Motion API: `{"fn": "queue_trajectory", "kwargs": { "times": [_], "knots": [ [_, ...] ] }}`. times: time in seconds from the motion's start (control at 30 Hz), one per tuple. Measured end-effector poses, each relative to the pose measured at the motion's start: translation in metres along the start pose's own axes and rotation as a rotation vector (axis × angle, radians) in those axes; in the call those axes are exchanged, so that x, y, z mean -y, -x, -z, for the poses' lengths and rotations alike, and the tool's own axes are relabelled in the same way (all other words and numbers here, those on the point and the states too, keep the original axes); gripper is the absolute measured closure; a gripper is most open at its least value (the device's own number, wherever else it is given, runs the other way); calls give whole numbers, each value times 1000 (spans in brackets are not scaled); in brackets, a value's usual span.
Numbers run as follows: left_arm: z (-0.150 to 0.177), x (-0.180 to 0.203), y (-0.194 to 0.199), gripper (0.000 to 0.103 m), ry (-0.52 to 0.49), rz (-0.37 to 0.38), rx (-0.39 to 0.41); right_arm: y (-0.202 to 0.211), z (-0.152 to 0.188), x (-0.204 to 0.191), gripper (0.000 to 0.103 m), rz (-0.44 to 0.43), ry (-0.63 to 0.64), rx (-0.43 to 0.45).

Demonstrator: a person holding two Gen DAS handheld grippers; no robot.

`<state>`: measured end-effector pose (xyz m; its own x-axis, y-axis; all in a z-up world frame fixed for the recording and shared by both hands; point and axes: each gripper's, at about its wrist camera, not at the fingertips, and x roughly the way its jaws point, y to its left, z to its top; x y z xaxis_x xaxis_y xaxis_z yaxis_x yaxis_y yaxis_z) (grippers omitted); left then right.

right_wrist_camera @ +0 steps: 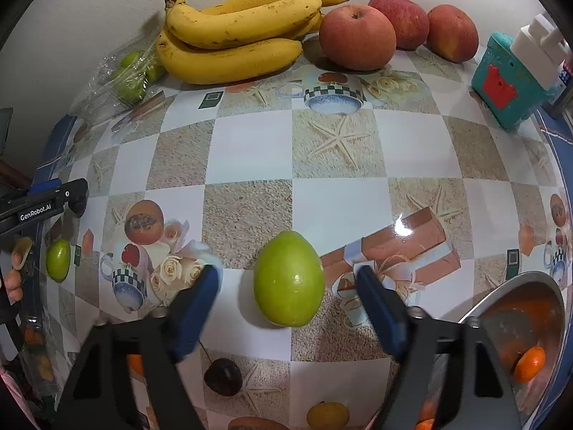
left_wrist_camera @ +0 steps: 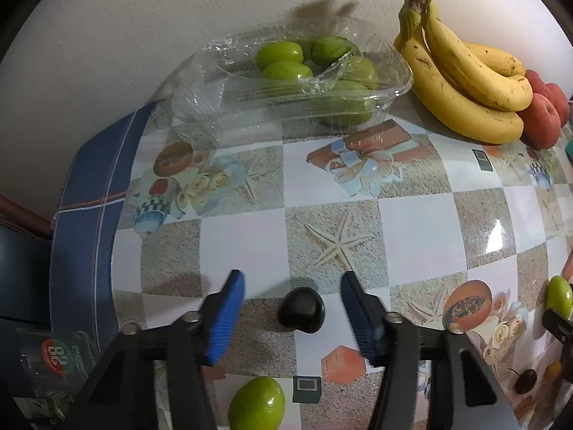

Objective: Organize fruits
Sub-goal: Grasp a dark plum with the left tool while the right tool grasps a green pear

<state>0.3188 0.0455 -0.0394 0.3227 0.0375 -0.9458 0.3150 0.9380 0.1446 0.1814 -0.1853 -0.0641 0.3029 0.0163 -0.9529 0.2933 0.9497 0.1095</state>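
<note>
Green fruit [right_wrist_camera: 288, 279]: lying on the table [right_wrist_camera: 250, 143], between the right gripper [right_wrist_camera: 288, 286] fingers, touching neither.
Right gripper: spread wide.
Dark plum [left_wrist_camera: 302, 310]: on the table between the left gripper [left_wrist_camera: 292, 301] fingers.
Left gripper: spread wide, empty.
Bananas [right_wrist_camera: 236, 32]: 11 o'clock of the green fruit, at the wall.
Apples [right_wrist_camera: 358, 36]: 1 o'clock, right of the bananas.
Plastic tray [left_wrist_camera: 286, 82]: holds green fruits, left of the bananas.

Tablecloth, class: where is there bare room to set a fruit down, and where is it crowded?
Free: the checked middle of the tablecloth, between the bananas and apples behind and the green fruit in front. Crowded: the wall side, with the plastic tray, and the near right by the metal bowl.
</note>
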Motion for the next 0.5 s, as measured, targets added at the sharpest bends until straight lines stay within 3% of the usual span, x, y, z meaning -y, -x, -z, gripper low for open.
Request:
{"fn": "queue_trajectory", "kwargs": {
  "times": [0.13, 0.37, 0.5],
  "knots": [
    [1, 1, -3, 55, 0, 8, -13, -1, 1, 0, 33, -3, 3, -4],
    [4, 3, -10, 56, 2, 0, -48, -1, 2, 0, 47, -7, 1, -6],
    [6, 2, -14, 66, 7, 1, -58, -1, 3, 1, 50, -3, 1, -9]
  ]
}}
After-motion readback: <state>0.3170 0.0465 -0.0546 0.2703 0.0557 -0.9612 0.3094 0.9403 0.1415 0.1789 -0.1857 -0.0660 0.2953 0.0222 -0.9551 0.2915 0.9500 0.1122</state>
